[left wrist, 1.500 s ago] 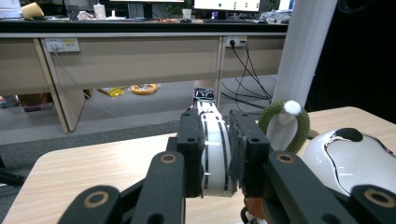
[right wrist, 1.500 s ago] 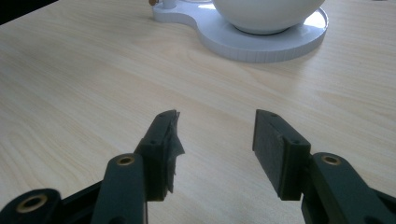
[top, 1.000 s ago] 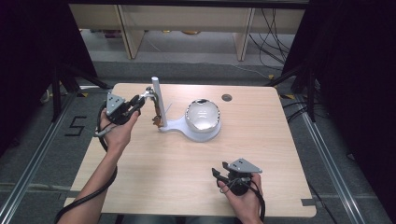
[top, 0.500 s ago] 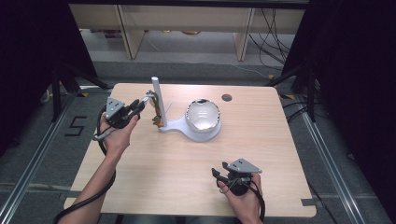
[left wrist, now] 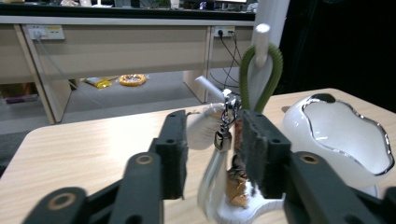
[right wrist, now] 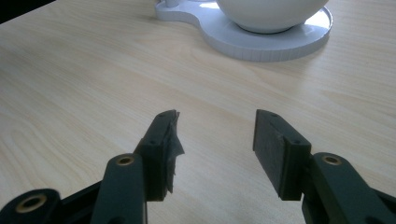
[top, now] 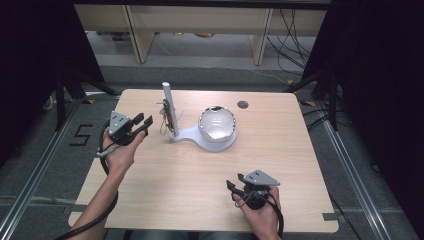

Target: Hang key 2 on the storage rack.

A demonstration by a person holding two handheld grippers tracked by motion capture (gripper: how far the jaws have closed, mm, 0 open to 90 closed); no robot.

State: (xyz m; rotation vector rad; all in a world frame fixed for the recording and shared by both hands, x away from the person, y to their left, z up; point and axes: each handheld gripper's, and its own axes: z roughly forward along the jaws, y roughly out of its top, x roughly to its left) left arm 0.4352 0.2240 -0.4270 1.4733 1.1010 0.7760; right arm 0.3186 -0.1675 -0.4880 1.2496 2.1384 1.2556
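- The left gripper (top: 142,125) is held level just left of the white stand (top: 200,136), aimed at its upright post (top: 167,107); its jaws have just been opening, and in the left gripper view (left wrist: 212,151) they stand apart with nothing pressed between the pads.
- The keychain (left wrist: 225,128), a small metal clasp with charms below it, hangs on the post's side peg; in the left gripper view it dangles in the gap beyond the jaws, apparently untouched. This looks like a release: the keychain now hangs by its own weight, so the jaws have no need to pinch it.
- A green loop (left wrist: 261,74) is draped over the higher peg, near the top of the post, above the keychain.
- The glossy white bowl (top: 217,123) sits on the round end of the stand's base, to the right of the post, probably as a tray for loose pieces.
- The right gripper (top: 239,186) rests near the table's (top: 280,150) near edge, well apart from the stand, jaws spread and empty (right wrist: 215,140); it seems parked out of the left hand's way.
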